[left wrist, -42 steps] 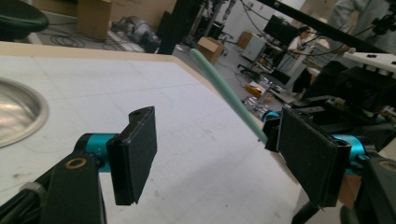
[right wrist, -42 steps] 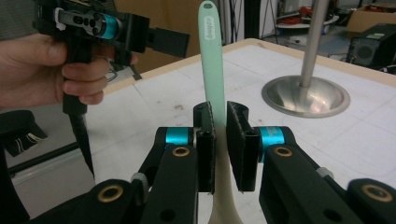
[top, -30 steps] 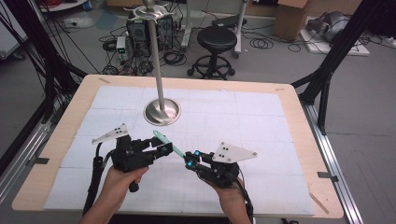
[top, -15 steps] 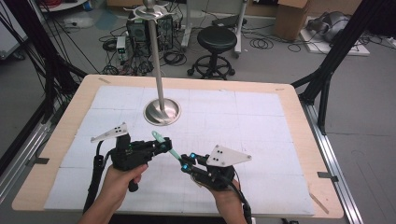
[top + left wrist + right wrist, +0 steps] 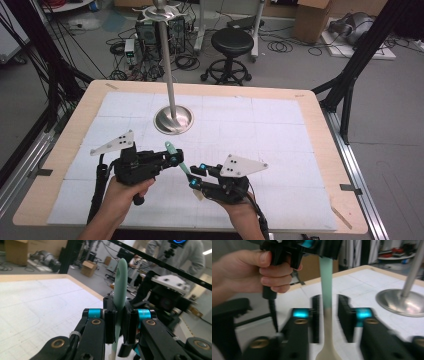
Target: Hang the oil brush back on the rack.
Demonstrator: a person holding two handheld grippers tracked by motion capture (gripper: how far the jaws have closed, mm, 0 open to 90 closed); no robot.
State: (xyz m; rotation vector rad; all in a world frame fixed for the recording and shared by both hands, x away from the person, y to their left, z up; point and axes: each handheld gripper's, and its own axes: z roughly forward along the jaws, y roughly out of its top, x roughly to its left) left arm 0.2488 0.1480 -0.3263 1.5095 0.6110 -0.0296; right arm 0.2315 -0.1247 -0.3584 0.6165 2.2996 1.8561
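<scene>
A slim utensil (image 5: pixel 178 160) with a mint-green handle (image 5: pixel 119 287) and a cream lower end (image 5: pixel 326 350) hangs above the white mat. My left gripper (image 5: pixel 173 159) is shut on the green handle, whose tip rises past the pads (image 5: pixel 120 315). My right gripper (image 5: pixel 195 176) faces it from the right. Its jaws have just been opening. They now stand either side of the utensil's shaft (image 5: pixel 326 290) with a gap on both sides (image 5: pixel 329 307). In the right gripper view, the left gripper (image 5: pixel 312 246) and the hand holding it (image 5: pixel 272 270) show at the top left.
A metal stand with a round base (image 5: pixel 174 120) and a tall pole (image 5: pixel 166 55) rises at the back middle of the wooden table (image 5: pixel 320 130). Beyond the table are a stool (image 5: pixel 232 42), cables and boxes. A person (image 5: pixel 175 252) stands far off.
The left gripper's jaws have closed on the green handle. The right gripper's jaws have spread away from the utensil. Both hands stay about where they were.
</scene>
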